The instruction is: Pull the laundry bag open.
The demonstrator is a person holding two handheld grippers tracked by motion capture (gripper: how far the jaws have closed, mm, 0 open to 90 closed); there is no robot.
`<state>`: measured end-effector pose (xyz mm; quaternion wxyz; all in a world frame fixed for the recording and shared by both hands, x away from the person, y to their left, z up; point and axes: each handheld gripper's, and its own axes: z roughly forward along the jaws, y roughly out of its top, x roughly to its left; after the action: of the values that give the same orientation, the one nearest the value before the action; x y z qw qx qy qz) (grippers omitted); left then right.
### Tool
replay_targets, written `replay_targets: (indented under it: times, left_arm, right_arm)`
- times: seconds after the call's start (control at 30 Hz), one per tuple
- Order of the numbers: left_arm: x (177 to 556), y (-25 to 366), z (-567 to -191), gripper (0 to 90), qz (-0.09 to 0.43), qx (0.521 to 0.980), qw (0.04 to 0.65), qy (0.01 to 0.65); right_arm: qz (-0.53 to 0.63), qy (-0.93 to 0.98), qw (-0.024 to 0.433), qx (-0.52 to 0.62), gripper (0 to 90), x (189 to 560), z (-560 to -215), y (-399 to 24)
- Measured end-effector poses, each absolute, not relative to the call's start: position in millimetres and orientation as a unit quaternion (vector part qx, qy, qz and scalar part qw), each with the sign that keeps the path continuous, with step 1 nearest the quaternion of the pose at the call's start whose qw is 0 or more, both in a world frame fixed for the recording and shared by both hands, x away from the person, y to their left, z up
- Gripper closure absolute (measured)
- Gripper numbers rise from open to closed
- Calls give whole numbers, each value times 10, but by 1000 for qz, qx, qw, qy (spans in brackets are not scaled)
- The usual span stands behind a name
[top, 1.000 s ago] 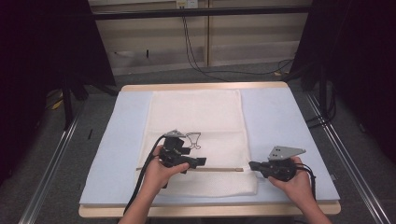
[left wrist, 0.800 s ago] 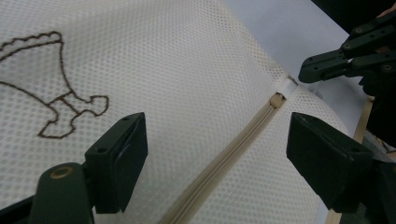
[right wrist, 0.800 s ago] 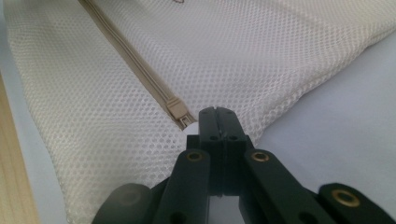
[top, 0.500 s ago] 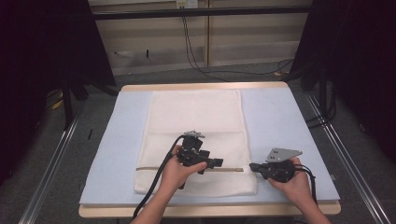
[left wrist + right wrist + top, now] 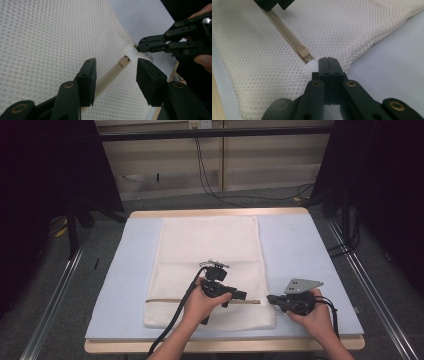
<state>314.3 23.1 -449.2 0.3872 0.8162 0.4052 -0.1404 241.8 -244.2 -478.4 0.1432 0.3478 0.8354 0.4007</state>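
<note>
A cream mesh bag (image 5: pixel 207 250) lies flat on the pale blue mat (image 5: pixel 300 245). Its beige zipper (image 5: pixel 175 300) runs across near the front edge. My right gripper (image 5: pixel 270 298) is shut on the white tab (image 5: pixel 312 63) at the zipper's right end, beside the beige slider (image 5: pixel 302 51). My left gripper (image 5: pixel 116 68) points along the zipper towards the right gripper (image 5: pixel 140 46). Its jaws have just been closing and stand on either side of the slider (image 5: pixel 123 60), with a gap to each pad. In the high view the left gripper (image 5: pixel 241 296) sits just left of the right one.
The mat covers a wooden table (image 5: pixel 215 213) whose front edge is close under both hands. Cables (image 5: pixel 210 175) hang over the floor behind the table. Metal rails (image 5: pixel 55 300) run along both sides.
My left gripper has slid right along the zipper towards the right gripper, and its jaws have narrowed. The right gripper has stayed in place.
</note>
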Motion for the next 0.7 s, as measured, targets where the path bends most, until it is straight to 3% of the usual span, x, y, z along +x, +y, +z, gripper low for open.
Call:
replay_targets:
  times: [0.27,0.7]
  left_arm:
    - [3143,27,-4596,596,-176,815,362,417]
    - [3163,-151,-4714,698,-181,807,341,448]
  right_arm:
    - [396,838,145,346,900,2408,-4789,-2429]
    - [385,845,141,342,900,2396,-4810,-2404]
